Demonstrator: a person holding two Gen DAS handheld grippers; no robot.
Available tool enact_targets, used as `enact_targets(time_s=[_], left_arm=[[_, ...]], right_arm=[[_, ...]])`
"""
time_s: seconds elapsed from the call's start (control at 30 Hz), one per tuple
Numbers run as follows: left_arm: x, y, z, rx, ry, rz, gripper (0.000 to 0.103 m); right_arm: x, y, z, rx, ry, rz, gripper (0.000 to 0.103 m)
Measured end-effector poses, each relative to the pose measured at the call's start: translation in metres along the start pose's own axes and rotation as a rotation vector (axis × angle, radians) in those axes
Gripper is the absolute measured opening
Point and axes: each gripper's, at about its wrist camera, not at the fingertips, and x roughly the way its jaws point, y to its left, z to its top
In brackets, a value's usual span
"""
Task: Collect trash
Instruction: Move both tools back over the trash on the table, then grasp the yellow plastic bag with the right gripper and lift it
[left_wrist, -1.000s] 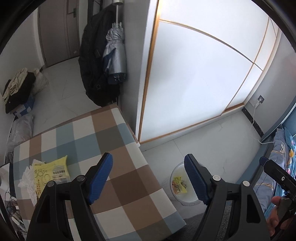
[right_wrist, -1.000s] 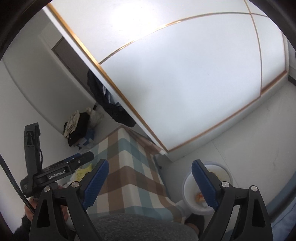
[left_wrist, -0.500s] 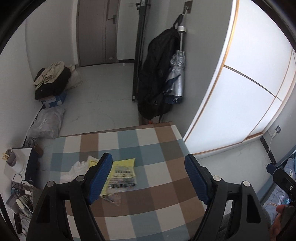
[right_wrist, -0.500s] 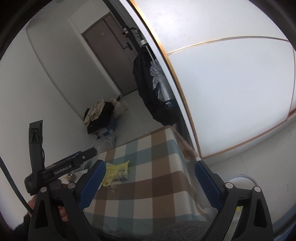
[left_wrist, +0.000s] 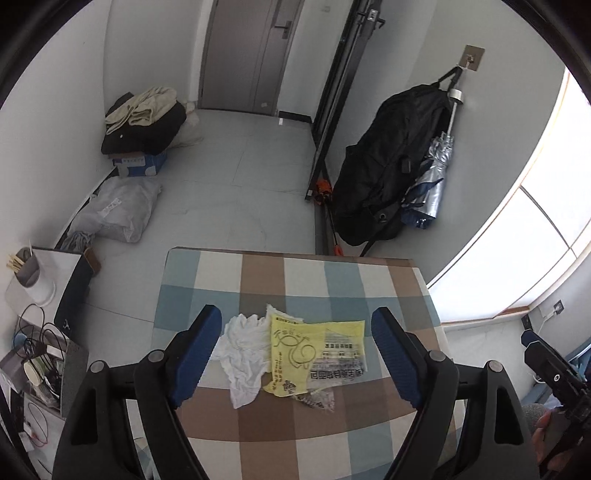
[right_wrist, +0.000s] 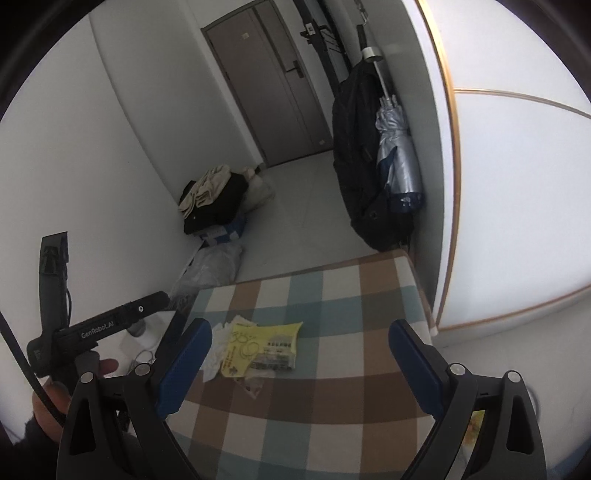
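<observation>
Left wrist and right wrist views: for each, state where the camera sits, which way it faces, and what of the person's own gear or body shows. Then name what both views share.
Left wrist: on the left gripper, facing down at the checked table; its jaws are opening around nothing; the right-hand device shows at right.
Right wrist: on the right gripper, jaws open and empty, facing the table; the left hand shows at left.
Shared: yellow wrapper, white tissue, black bag, door.

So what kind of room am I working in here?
Likely a small flat's entry area: a grey door, a black bag and umbrella on wall hooks, trash on a checked tablecloth.
</observation>
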Motion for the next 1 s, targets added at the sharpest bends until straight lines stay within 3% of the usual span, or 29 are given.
enact_targets(time_s=[0.27, 0.57, 0.83, 1.0], left_arm=[[0.008, 0.041, 0.0, -0.097, 0.036, -0.006, 0.085], [0.017, 0.071, 0.005, -0.17, 0.072, -0.006, 0.086], [0.031, 0.083, 0.006, -0.211, 0.125, 0.019, 0.086], [0.04, 0.086, 0.006, -0.213, 0.153, 0.04, 0.086]], right_arm=[[0.06, 0.021, -0.005, -0.062, 0.115, 0.031, 0.097], [0.129, 0.016, -0.016, -0.028, 0.245, 0.037, 0.095], [0.173, 0.014, -0.023, -0.028, 0.328, 0.026, 0.073], [0.188, 0.014, -0.03, -0.045, 0.367, 0.012, 0.052]])
